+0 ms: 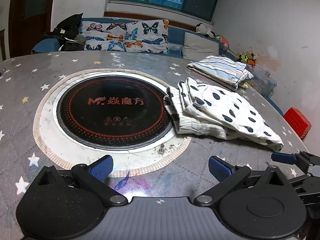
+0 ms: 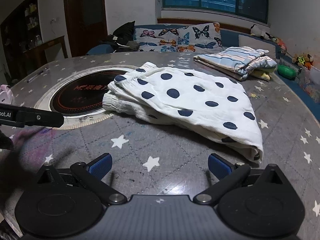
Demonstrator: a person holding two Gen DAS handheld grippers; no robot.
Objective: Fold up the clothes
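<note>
A white garment with dark blue dots [image 1: 222,112] [image 2: 188,100] lies folded on the grey star-print table, its ribbed hem touching the cooktop's rim. Behind it rests a folded blue-and-white striped garment [image 1: 222,70] [image 2: 238,62]. My left gripper [image 1: 160,167] hovers open over the table's near edge, nothing between its blue pads, to the left of the dotted garment. My right gripper [image 2: 159,165] is open too, just in front of the dotted garment's near folded corner. The right gripper's finger [image 1: 284,158] shows at the right edge of the left wrist view.
A round black induction cooktop [image 1: 112,108] [image 2: 80,96] is set into the table [image 1: 140,60] [image 2: 140,140]. Beyond the table stands a sofa with butterfly cushions [image 1: 128,36], a black bag [image 1: 66,32] and soft toys [image 1: 248,57]. A red box [image 1: 297,120] sits at the right.
</note>
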